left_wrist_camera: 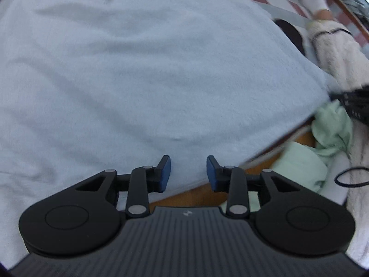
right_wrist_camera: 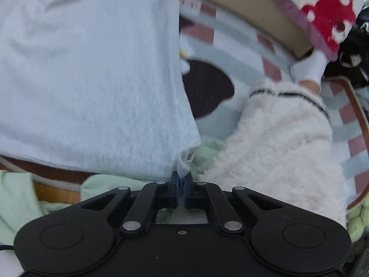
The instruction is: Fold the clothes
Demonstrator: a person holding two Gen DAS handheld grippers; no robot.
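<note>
Striped rug (right_wrist_camera: pixel 230 32) behind; right gripper (right_wrist_camera: pixel 181 180) clamps pale blue garment (right_wrist_camera: pixel 92 80) corner for folding, left gripper (left_wrist_camera: pixel 188 173) open above its hem, ungripped.

Background: striped blanket (right_wrist_camera: pixel 233 34), bands of pale blue, grey-blue and dusty pink, with a large dark brown patch (right_wrist_camera: pixel 207 87). Brown wooden surface (left_wrist_camera: pixel 196 195) shows at the near edge. Curved brown wooden rail (right_wrist_camera: pixel 359 106) at right. Soft, even light; motion blur throughout.
</note>
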